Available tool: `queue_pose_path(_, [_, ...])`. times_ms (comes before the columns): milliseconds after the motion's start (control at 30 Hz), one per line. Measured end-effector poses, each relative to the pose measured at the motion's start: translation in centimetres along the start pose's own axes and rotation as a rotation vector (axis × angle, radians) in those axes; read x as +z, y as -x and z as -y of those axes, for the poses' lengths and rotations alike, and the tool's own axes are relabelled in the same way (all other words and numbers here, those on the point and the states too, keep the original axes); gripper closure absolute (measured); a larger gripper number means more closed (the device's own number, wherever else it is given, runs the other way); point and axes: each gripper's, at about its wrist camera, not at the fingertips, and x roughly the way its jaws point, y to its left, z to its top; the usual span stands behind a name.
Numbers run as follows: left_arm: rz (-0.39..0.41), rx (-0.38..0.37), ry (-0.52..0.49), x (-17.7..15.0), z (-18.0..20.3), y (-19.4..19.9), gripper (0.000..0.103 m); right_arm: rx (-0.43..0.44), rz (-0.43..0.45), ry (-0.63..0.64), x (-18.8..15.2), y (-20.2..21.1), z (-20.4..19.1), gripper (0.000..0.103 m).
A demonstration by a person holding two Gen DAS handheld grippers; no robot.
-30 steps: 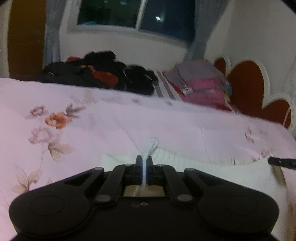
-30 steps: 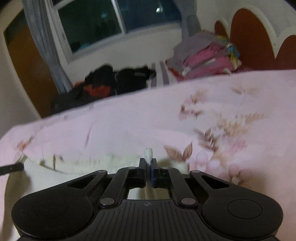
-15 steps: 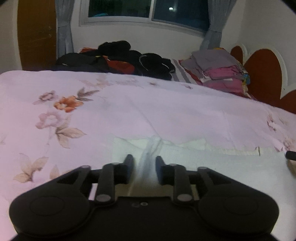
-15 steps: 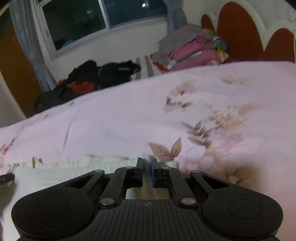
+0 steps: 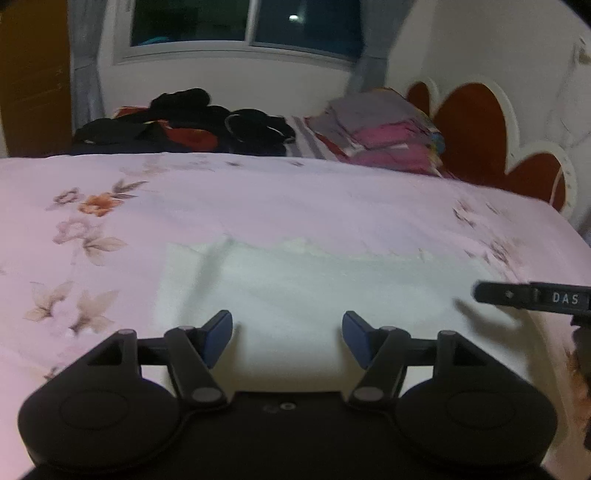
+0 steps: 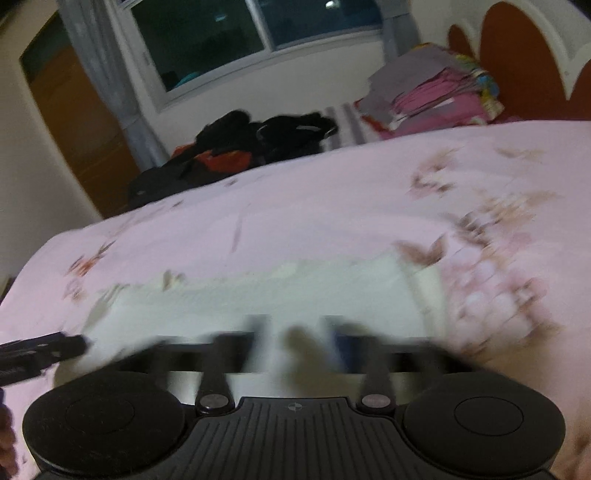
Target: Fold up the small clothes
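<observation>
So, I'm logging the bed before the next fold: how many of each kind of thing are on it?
White garment lying flat: 1
Dark clothes pile: 1
Folded pink and grey stack: 1
Open grippers over it: 2, left gripper, right gripper
Total: 5

One white garment (image 5: 295,295), two grippers (image 5: 287,338) (image 6: 295,339), one floral bedspread (image 5: 258,206), two clothes piles (image 5: 192,122) (image 5: 384,133)

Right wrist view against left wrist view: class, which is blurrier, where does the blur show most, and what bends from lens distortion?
Right wrist view: heavy motion blur, worst on the right gripper and the cloth. Left wrist view: much sharper, the left gripper crisp, the cloth slightly soft. Both views: fisheye curves the window and darkens the corners.
</observation>
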Motion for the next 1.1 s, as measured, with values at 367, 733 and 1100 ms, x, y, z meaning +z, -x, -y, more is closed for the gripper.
queue_pose_path(367, [-0.059,0.047,0.001,-2.5,-1.5,-1.4,0.037,-0.116,-0.066,0.137,-3.9,-0.5,-2.9,0.058])
queue_pose_path(733, [-0.087,0.044,0.025,-3.2,-1.3,2.0,0.037,-0.139,-0.035,0.068,-5.2,3.7,-2.9,0.058])
queue_pose_path(1100, [-0.177,0.041,0.038,-5.8,-1.9,2.4,0.036,-0.245,-0.137,0.090,-9.3,4.6,-3.8,0.058])
